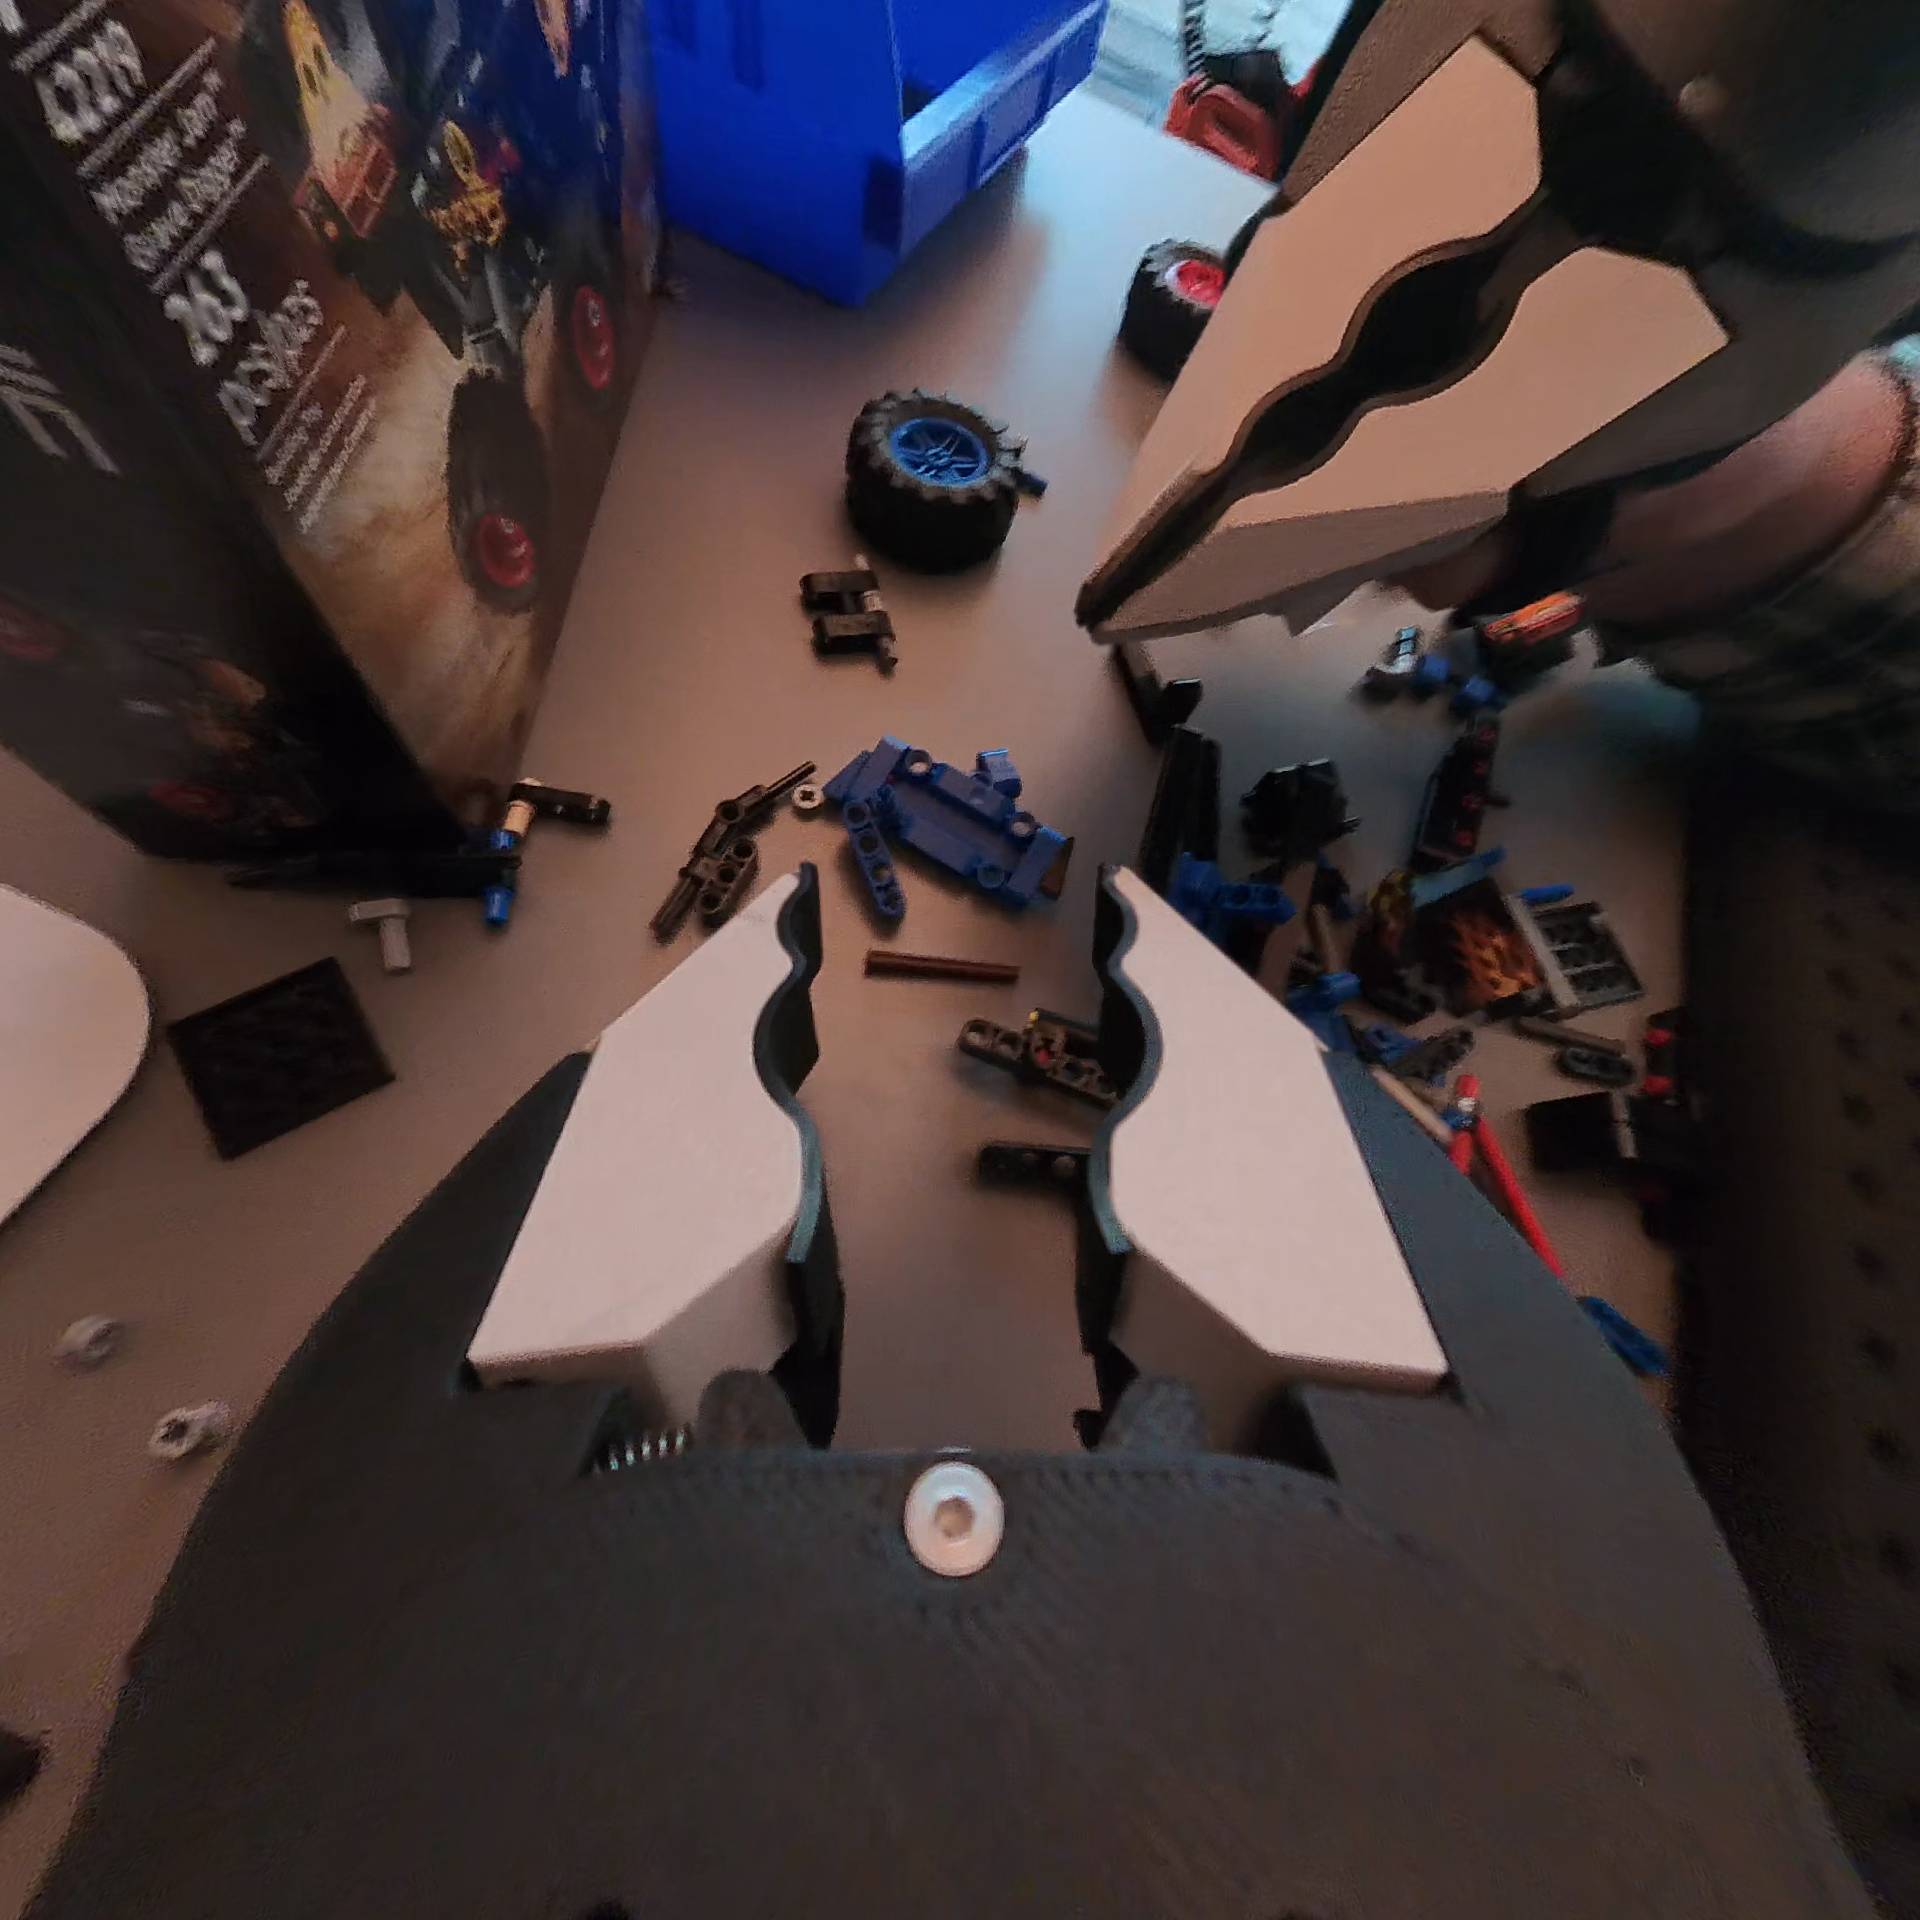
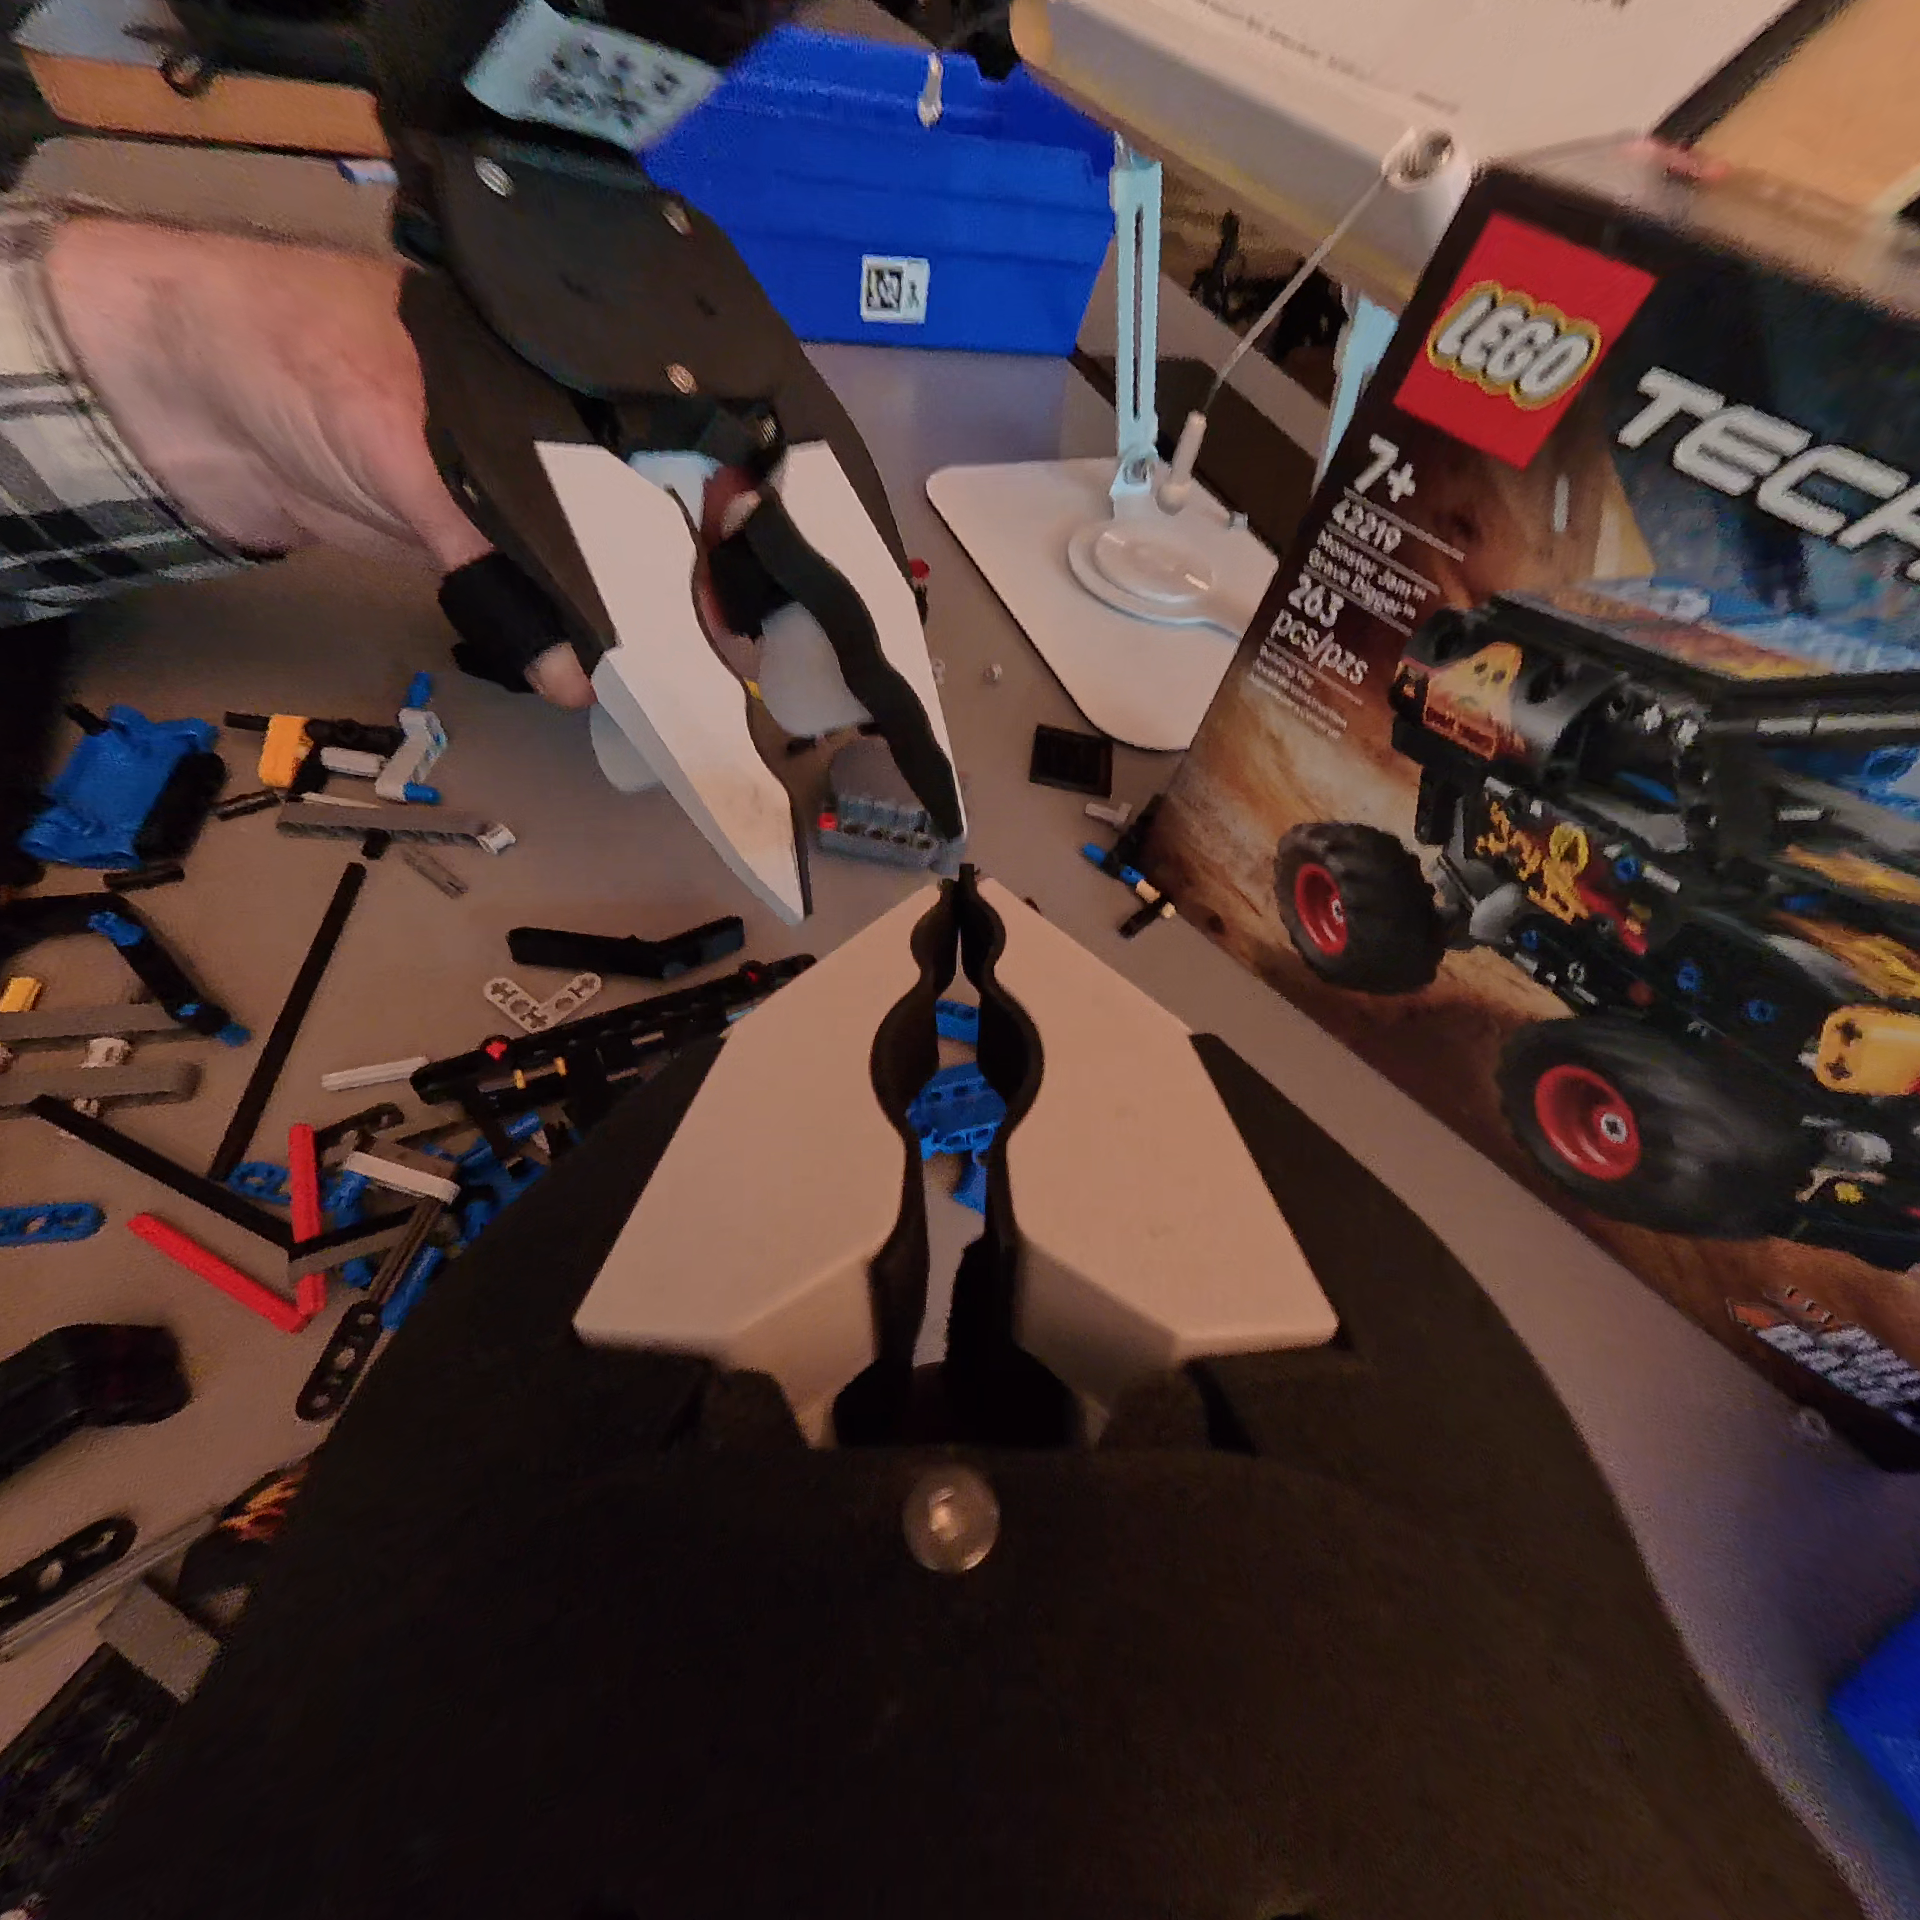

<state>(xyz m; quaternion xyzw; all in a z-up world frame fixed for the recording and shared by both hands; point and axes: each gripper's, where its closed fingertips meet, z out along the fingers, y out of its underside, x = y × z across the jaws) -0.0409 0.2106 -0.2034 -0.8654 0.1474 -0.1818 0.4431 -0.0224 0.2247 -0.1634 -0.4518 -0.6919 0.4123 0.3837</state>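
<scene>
My left gripper (image 1: 956,883) is open and empty, low over the grey table (image 1: 665,540). A thin brown axle (image 1: 940,968) lies on the table between its fingertips, untouched. A blue brick assembly (image 1: 945,821) lies just ahead of them, and a black beam (image 1: 1039,1055) lies by the right finger. My right gripper (image 2: 961,883) is shut, and I see nothing between its pads. It also shows in the left wrist view (image 1: 1091,613), raised at the upper right. In the right wrist view the open left gripper (image 2: 873,868) hangs just ahead, over a grey block (image 2: 873,826).
A toy box (image 1: 312,416) stands on the left and shows in the right wrist view (image 2: 1558,831). A blue bin (image 1: 862,135) is at the back. A blue-hubbed wheel (image 1: 930,494), a black square plate (image 1: 281,1055) and a white lamp base (image 2: 1101,582) are around. Loose parts (image 1: 1455,935) crowd the right. Left tips to right tips: about 5 centimetres. My right tips are about 20 centimetres from the black square plate (image 1: 281,1055), my left tips only 12 centimetres. Seen from the right wrist view (image 2: 1072,760) as well.
</scene>
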